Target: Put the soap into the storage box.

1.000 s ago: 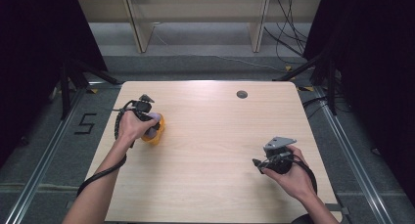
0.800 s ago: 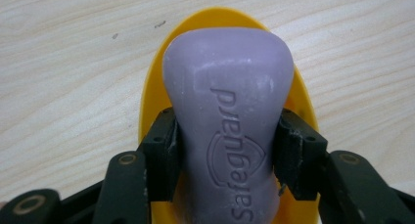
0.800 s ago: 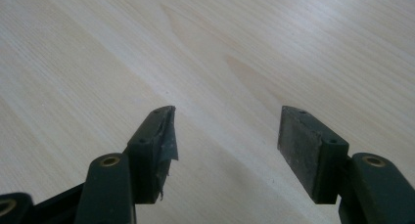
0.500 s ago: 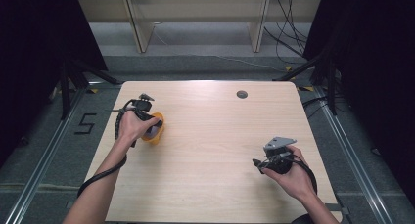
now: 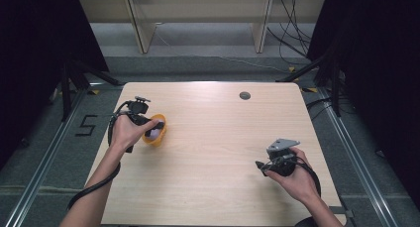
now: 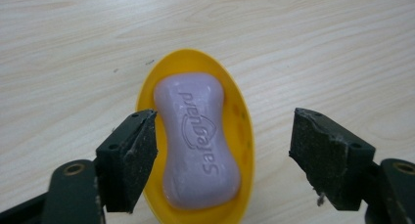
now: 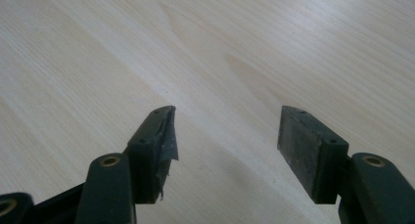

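High view puts my left gripper (image 5: 157, 127) at the table's (image 5: 218, 187) left side, over a yellow dish (image 5: 155, 130) that sits on the wood. My left hand (image 5: 126, 133) grips the body, and the cable curls back along my forearm. Left gripper view looks straight down between my jaws: they have just been opening and now stand spread wide, one pad on each side of the dish (image 6: 244, 136), neither pressing on anything. A lilac soap bar (image 6: 198, 138) lies in the dish, its long side running near to far, lettering up. The soap lies between my pads, free of both of them.

My right gripper (image 5: 261, 166) sits toward the near right of the table, well apart from the dish, held in my right hand (image 5: 292, 175), grey plate on top. Right gripper view shows its jaws spread too, with bare wood (image 7: 205, 53) between them. A small dark round spot (image 5: 244, 95) marks the far edge of the table.
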The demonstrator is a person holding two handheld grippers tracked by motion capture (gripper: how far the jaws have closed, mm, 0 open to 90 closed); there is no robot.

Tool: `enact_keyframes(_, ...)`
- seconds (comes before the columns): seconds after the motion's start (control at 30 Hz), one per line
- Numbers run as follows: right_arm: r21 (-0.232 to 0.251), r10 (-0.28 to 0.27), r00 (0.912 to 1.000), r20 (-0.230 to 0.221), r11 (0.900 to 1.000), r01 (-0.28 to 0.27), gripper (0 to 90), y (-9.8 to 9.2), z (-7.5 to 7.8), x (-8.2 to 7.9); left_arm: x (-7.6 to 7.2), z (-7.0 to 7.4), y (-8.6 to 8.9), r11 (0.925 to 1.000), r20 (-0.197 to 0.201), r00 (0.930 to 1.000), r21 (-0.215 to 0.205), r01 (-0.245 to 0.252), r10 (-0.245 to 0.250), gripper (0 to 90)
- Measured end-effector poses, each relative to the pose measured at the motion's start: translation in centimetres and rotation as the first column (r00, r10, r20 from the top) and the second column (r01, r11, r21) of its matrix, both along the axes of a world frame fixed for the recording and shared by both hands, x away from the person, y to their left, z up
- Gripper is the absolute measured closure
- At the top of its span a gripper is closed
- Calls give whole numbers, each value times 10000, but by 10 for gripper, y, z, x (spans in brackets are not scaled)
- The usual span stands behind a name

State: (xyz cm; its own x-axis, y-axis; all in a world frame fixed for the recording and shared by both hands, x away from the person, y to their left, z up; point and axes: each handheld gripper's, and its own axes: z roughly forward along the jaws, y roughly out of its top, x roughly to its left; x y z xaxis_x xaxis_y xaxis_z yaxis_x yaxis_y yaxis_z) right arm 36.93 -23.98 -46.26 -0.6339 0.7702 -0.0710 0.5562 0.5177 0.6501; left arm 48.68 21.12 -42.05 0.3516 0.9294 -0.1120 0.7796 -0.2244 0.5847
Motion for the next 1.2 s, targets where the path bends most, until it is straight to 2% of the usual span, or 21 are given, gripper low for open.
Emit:
enact_keyframes(0.17,59,-67,10000,-51,10000,67,396,1,0,0,-12,3,2,9996,264,9994,-170,223,-218,227)
enact_keyframes(0.27,5,-22,10000,-9,10000,22,395,0,0,0,-23,7,3,9985,628,9976,-449,308,-280,224)
enact_keyframes(0.3,7,-28,10000,-11,10000,28,395,0,0,0,-27,7,2,9983,864,9960,-526,257,-211,222)
enact_keyframes(0.4,13,-36,10000,-16,10000,36,395,0,0,0,-34,8,4,9973,801,9962,-632,384,-333,220)
enact_keyframes(0.43,67,-82,9999,-62,9999,82,395,1,0,0,-38,7,4,9972,907,9953,-637,398,-340,217)
enact_keyframes(0.47,6,-23,10000,-11,10000,23,395,0,0,0,-46,5,4,9972,807,9953,-473,583,-544,216)
enact_keyframes(0.5,9,-23,10000,-15,10000,23,395,0,0,0,-46,5,4,9972,807,9953,-473,583,-544,216)
enact_keyframes(0.53,7,-21,10000,-10,10000,21,396,0,0,0,-54,2,5,9968,974,9934,-469,653,-605,216)
enact_keyframes(0.6,13,-14,10000,-15,10000,14,395,0,0,0,-58,1,6,9967,930,9938,-481,657,-611,216)
enact_keyframes(0.63,197,-78,9998,-203,9998,82,395,1,-1,-1,-66,-2,9,9965,889,9935,-368,751,-716,219)
enact_keyframes(0.67,148,5,9998,-184,9999,-2,395,1,-1,0,-66,-2,9,9965,889,9935,-368,751,-716,221)
enact_keyframes(0.73,-38,135,9999,-16,9999,-135,395,0,0,1,-77,-8,12,9965,953,9926,-272,786,-757,225)
enact_keyframes(0.77,-24,125,9999,-32,9999,-125,395,0,0,1,-77,-8,12,9965,953,9926,-272,786,-757,227)
enact_keyframes(0.93,1,83,10000,-53,10000,-83,395,0,0,1,-97,-23,20,9964,1183,9896,-140,837,-815,233)
enact_keyframes(0.97,6,72,10000,-55,10000,-72,395,0,0,1,-97,-23,20,9964,1183,9896,-140,837,-815,235)
enact_keyframes(1.2,-22,78,10000,-13,10000,-78,395,0,0,0,-120,-48,28,9963,1310,9886,-336,786,-736,245)
